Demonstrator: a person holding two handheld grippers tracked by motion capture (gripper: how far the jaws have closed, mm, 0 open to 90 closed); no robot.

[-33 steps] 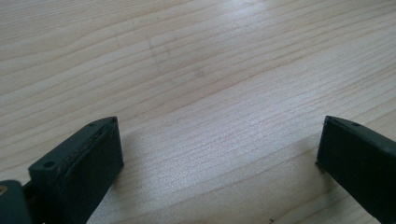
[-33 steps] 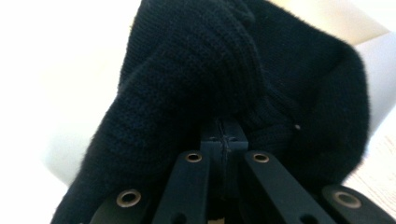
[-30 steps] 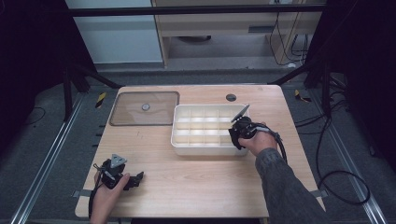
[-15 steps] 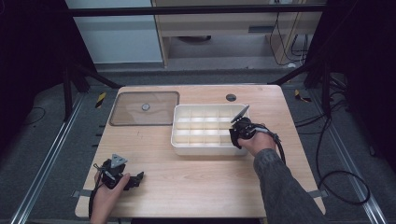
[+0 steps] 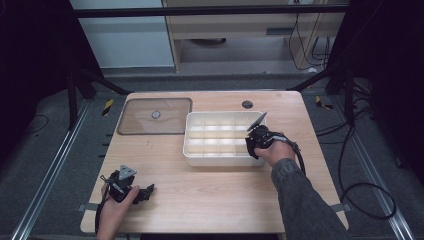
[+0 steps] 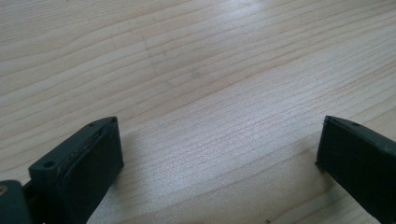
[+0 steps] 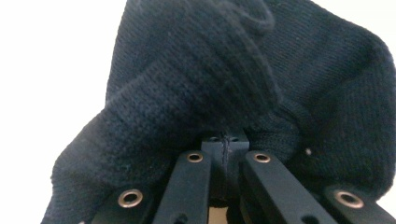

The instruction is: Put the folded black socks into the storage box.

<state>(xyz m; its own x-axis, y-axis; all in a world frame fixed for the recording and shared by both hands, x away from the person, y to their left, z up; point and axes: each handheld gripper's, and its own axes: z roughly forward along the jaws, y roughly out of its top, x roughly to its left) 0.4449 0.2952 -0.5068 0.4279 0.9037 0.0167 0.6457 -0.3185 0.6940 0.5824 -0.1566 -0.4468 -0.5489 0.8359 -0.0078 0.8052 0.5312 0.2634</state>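
In the right gripper view, the right claw (image 7: 226, 158) is clamped on dark knitted cloth (image 7: 224, 84). The high view places it at the white tray's (image 5: 200, 150) right end, mid-frame. The left claw (image 6: 219, 154) stands apart over bare surface (image 6: 196, 70).

From the high view we see the wooden surface (image 5: 210, 190) evenly lit from above, while the room around it falls into near-black at the left and right edges. The picture is soft and slightly grainy. In the left gripper view the grain is sharp, with a pale sheen at mid-frame and soft shadows beside the jaws. In the right gripper view the background blows out to pure white behind a dark knitted cloth (image 7: 243, 84), whose top edge blurs.
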